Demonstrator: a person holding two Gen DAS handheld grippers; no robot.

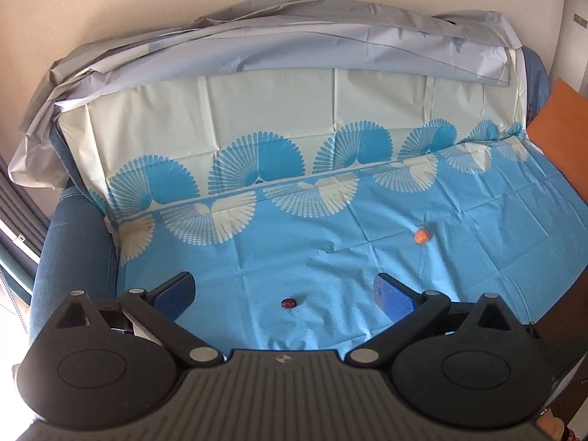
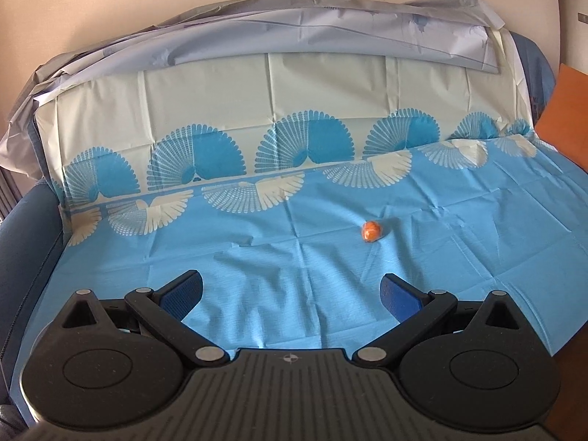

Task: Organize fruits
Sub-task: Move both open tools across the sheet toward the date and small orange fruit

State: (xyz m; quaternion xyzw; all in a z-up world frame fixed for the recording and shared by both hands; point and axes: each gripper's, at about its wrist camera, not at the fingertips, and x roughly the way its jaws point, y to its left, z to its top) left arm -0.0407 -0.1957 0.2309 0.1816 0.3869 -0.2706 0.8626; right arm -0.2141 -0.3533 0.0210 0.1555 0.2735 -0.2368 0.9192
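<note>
Looks like nothing's been picked up yet. The left gripper [image 1: 284, 290] and right gripper [image 2: 292, 292] are both held wide apart, empty. A small dark red fruit [image 1: 288, 303] is framed between the left fingers on the light blue patterned sheet [image 1: 477, 257], and a small round orange fruit [image 2: 370, 231] sits well ahead of the right one. Probably next: the left is lowered and closed gently.

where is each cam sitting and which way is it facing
Left wrist: on the left gripper, looking forward and down over the blue sheet; both open fingers show, a dark fruit between them.
Right wrist: on the right gripper, facing the same sheet; both open fingers show, nothing between them.
Shared: the orange fruit, the fan-patterned sheet, and the grey cover behind.
</note>
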